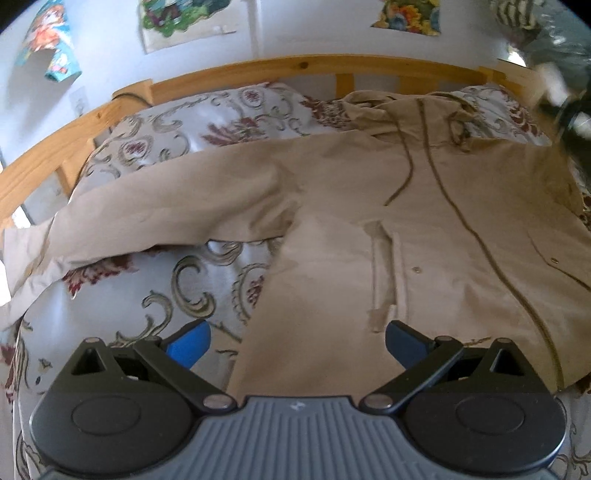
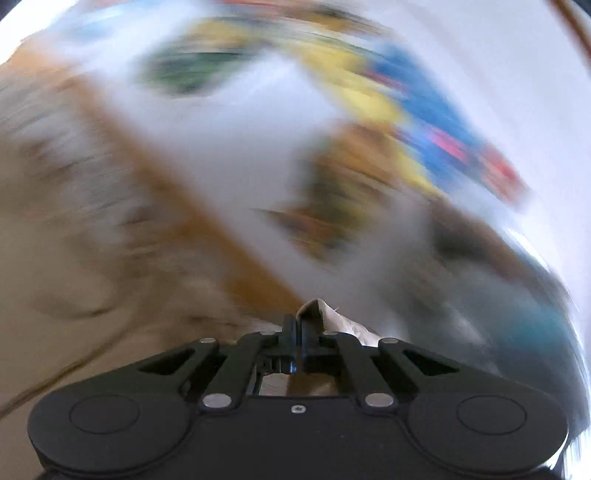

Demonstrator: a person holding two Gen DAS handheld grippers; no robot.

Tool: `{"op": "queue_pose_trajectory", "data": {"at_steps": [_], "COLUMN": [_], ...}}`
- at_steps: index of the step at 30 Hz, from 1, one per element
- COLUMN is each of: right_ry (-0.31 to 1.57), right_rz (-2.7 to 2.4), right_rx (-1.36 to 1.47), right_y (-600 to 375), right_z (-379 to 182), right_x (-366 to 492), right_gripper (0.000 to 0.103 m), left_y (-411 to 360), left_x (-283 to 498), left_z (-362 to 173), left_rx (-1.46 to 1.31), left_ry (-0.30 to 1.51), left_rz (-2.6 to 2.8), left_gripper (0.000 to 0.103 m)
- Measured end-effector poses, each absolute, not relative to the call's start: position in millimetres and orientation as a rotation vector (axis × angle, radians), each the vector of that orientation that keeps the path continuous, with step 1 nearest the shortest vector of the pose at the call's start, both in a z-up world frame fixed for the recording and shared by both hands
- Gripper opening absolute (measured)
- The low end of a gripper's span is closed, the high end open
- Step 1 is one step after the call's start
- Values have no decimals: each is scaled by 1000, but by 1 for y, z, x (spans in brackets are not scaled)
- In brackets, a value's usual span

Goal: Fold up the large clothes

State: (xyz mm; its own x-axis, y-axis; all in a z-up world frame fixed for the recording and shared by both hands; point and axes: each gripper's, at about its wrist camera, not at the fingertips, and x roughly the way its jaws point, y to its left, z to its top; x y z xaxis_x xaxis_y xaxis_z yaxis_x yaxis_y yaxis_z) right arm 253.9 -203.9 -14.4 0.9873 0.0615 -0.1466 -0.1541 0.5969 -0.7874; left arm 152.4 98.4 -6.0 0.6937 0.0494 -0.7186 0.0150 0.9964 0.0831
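Observation:
A large beige jacket (image 1: 369,221) lies spread face up on the bed, hood toward the headboard, one sleeve (image 1: 129,218) stretched out to the left. My left gripper (image 1: 297,345) is open and empty, its blue fingertips (image 1: 192,343) hovering over the jacket's lower left hem. In the right wrist view my right gripper (image 2: 298,325) is shut on a pinch of beige jacket fabric (image 2: 332,317). That view is heavily motion-blurred. The right gripper shows as a dark blur at the far right of the left wrist view (image 1: 569,107).
The bed has a floral cover (image 1: 184,288) and pillows (image 1: 229,114) against a wooden headboard (image 1: 258,70). Colourful pictures (image 1: 177,18) hang on the white wall behind.

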Motion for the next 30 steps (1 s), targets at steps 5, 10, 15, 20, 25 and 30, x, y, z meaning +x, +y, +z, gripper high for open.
{"op": "queue_pose_trajectory", "data": {"at_steps": [5, 10, 15, 20, 25, 30], "right_ry": [278, 401, 420, 448, 491, 490], "right_rz": [330, 506, 580, 532, 211, -135], "right_rx": [-1074, -940, -632, -354, -284, -172], "right_y": [-154, -148, -169, -203, -251, -305], "right_z": [-85, -98, -64, -34, -30, -33], "right_x": [232, 197, 198, 242, 248, 238], "right_gripper": [17, 76, 90, 97, 95, 95], "left_y": [112, 128, 137, 108, 47, -37], "left_x": [155, 164, 192, 237, 281, 307], "left_z": [-10, -3, 10, 3, -8, -9], "left_rx": [88, 52, 30, 9, 64, 278], "left_ry": [808, 792, 773, 771, 781, 699], "left_rz": [41, 24, -77, -200, -387, -566], "left_gripper": [102, 102, 102, 102, 102, 102]}}
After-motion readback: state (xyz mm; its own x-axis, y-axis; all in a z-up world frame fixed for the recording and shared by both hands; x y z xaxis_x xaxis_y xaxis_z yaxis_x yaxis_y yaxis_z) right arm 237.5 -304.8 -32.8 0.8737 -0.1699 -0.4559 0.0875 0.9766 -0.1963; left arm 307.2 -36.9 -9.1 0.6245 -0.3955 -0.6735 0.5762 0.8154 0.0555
